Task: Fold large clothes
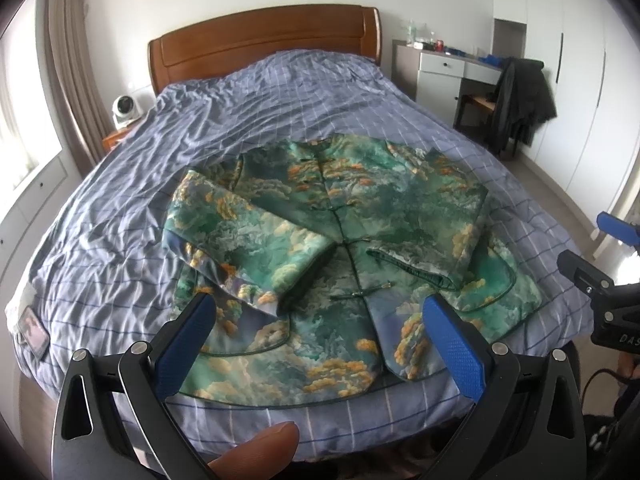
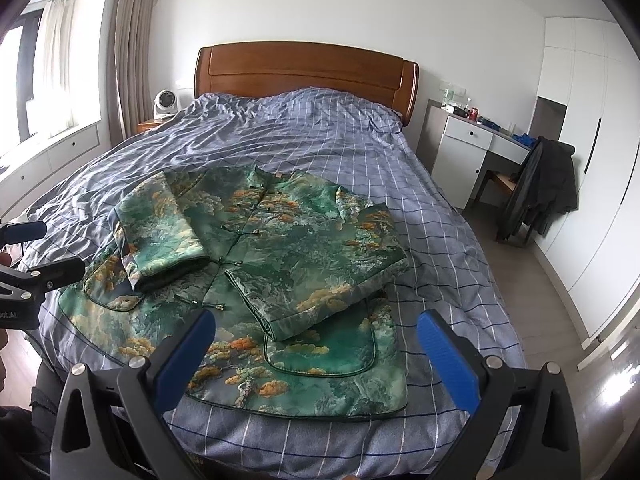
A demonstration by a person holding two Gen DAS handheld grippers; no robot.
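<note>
Both grippers' jaws gape empty above the padded, stiffish jacket (image 1: 332,240); I'd pinch its hem corners just below them.

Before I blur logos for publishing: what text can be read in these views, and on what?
"DAS": cut-off white letters on the right gripper body, seen from the left wrist.
"ot.AI": cut-off white letters on the left gripper body, seen from the right wrist.
Red can and bottles on the desk: too small to read.

Black-framed left tool (image 1: 316,308) and right tool (image 2: 316,324), blue textured pads (image 1: 452,344), silver screws (image 2: 492,361).
</note>
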